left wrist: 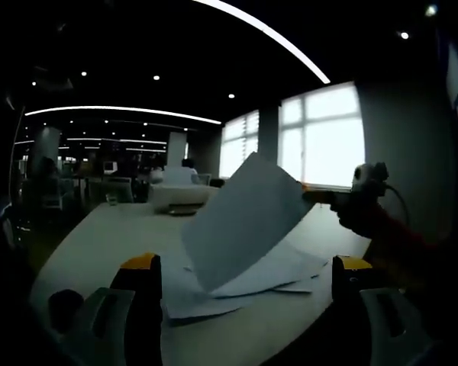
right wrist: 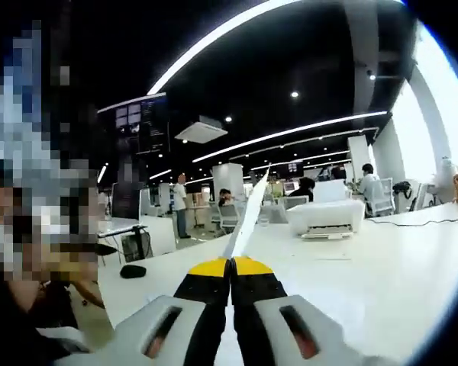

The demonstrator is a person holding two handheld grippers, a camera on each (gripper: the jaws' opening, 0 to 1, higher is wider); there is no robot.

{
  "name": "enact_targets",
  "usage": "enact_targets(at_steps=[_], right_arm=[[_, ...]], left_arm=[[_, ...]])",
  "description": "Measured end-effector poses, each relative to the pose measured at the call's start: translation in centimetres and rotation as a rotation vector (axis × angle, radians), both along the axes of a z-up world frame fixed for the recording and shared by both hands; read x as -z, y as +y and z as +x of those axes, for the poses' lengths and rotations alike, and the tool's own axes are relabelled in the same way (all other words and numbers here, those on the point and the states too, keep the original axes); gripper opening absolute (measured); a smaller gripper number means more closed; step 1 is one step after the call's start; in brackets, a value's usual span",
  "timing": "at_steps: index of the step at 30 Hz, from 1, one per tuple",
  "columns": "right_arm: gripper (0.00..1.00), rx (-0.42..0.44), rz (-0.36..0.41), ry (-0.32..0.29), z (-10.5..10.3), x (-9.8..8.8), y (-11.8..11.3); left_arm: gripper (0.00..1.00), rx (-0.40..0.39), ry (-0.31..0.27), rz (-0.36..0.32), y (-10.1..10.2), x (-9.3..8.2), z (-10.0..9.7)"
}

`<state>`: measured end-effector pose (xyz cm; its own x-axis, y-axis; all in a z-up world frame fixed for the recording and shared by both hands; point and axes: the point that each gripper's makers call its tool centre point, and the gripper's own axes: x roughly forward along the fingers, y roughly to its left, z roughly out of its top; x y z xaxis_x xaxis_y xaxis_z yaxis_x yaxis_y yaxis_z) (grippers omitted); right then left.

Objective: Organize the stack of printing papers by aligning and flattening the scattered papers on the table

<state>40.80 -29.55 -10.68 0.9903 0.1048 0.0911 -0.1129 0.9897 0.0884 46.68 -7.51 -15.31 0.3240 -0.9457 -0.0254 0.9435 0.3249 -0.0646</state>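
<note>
Several white printing papers (left wrist: 259, 278) lie loosely fanned on the white table (left wrist: 114, 236). One sheet (left wrist: 244, 217) is lifted and tilted above them, pinched at its upper right corner by my right gripper (left wrist: 318, 197), which comes in from the right. In the right gripper view that gripper (right wrist: 230, 267) has its yellow-tipped jaws shut on the sheet (right wrist: 248, 210), seen edge-on as a thin white blade rising from the tips. My left gripper (left wrist: 244, 265) stands wide open low over the near edge of the pile, holding nothing.
A white printer (left wrist: 179, 197) (right wrist: 325, 216) sits farther along the table (right wrist: 382, 267). A small black object (right wrist: 132, 271) lies on a desk at the left. Desks, chairs and people fill the office beyond. A hand in a sleeve (left wrist: 385, 229) holds the right gripper.
</note>
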Motion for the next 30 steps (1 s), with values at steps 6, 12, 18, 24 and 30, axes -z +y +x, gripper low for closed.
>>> enact_targets(at_steps=[6,12,18,24,30], right_arm=[[0.0,-0.028,-0.001,-0.073,-0.9,-2.7,1.4],[0.0,-0.043,0.003,-0.129,-1.4,-4.6,1.7],[0.0,-0.074,0.061,-0.195,-2.2,-6.5,2.4],[0.0,-0.088,0.091,-0.24,-2.8,-7.8,3.0],[0.0,-0.112,0.13,-0.269,-3.1,-8.4,3.8]], left_arm=[[0.94,0.0,-0.007,-0.009,0.0,-0.2,0.1],[0.93,0.002,-0.013,-0.016,0.0,-0.5,0.0],[0.93,0.007,-0.021,-0.028,-0.2,-0.9,-0.2],[0.92,0.015,-0.031,-0.038,-0.6,-1.3,-0.5],[0.9,0.008,-0.062,-0.044,-1.1,-1.7,-0.5]])
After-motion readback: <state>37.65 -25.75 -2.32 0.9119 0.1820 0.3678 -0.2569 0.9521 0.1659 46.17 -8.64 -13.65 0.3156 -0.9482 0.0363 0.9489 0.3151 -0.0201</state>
